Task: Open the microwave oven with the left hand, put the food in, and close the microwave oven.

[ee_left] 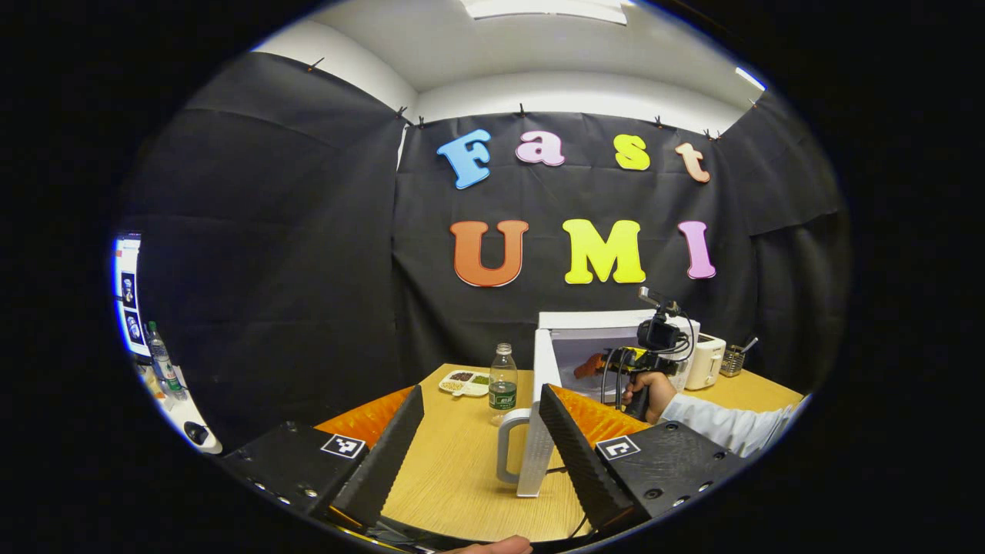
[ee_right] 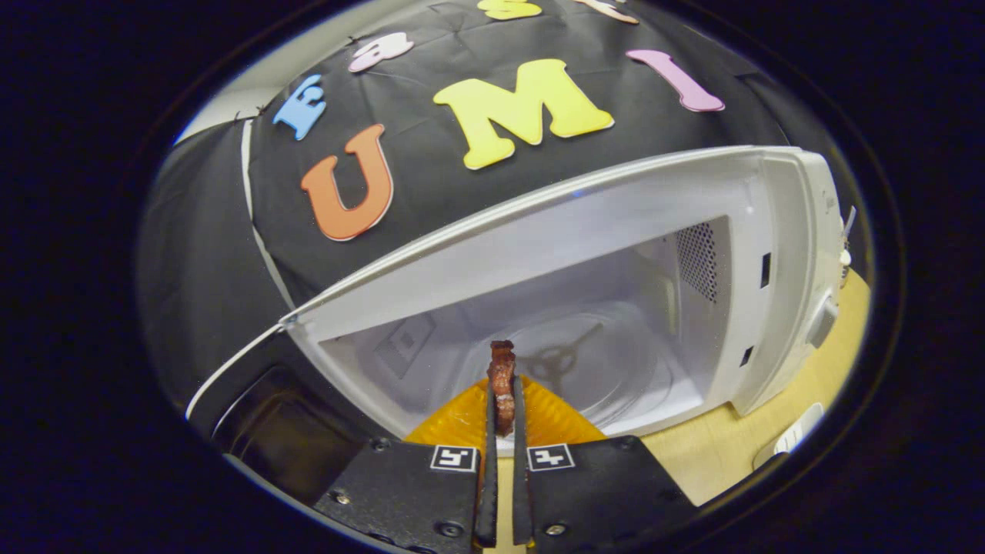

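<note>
Item: food [ee_right: 503,377], lower centre of right gripper view, clenched in right gripper [ee_right: 502,431] at microwave [ee_right: 777,269] mouth. Left gripper [ee_left: 481,442] released, empty, low. Advice: carry food over the turntable [ee_right: 616,369] before releasing; door [ee_left: 539,415] stood open.

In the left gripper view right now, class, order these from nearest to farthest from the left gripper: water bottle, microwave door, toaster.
1. Microwave door: swung open, between the left gripper's fingers, right of centre.
2. Water bottle: mid-table, behind the door handle.
3. Toaster: far right, beside the microwave.
</note>
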